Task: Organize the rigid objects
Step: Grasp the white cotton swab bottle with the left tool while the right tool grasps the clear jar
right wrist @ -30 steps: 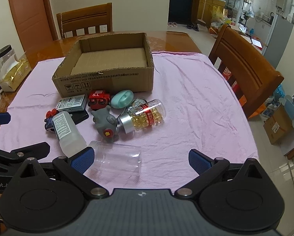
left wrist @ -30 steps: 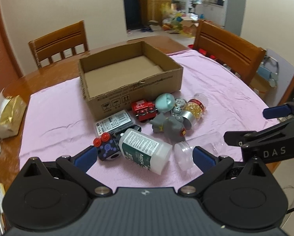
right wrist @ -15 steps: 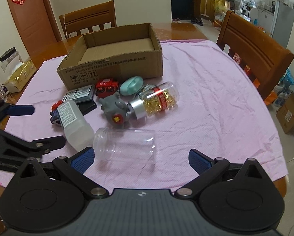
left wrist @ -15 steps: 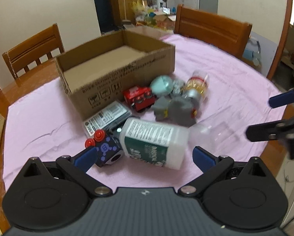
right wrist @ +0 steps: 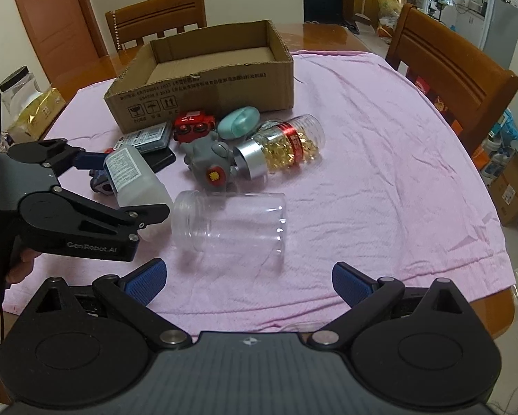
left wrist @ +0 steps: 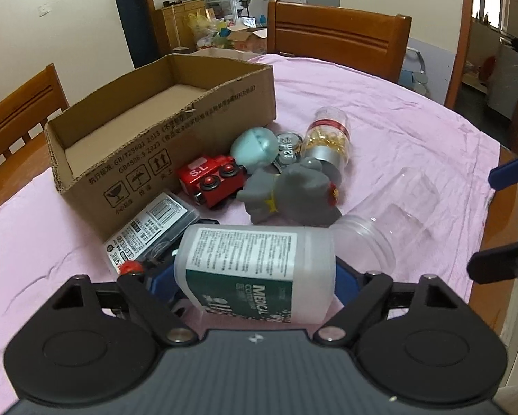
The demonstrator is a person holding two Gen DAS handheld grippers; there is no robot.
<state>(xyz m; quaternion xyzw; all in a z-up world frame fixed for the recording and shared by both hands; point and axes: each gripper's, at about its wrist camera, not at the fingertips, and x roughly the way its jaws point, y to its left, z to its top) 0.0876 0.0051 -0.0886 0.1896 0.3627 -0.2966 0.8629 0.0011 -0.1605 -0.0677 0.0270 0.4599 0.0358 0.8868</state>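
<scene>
Left claw [left wrist: 255, 276] of mine clamps the white medical bottle [left wrist: 255, 263]; right claw [right wrist: 246, 278] gapes, empty. Step: pickup. Next, carry it to the far cardboard box [left wrist: 175, 145].

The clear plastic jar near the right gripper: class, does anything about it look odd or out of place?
Yes. The clear plastic jar lies on its side on the pink cloth, with no lid on its open mouth and nothing inside. The capsule bottle behind it has toppled too.

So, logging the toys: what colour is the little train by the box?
Red, with black wheels and "S.L" on its side; the train shows best in the left wrist view.
</scene>
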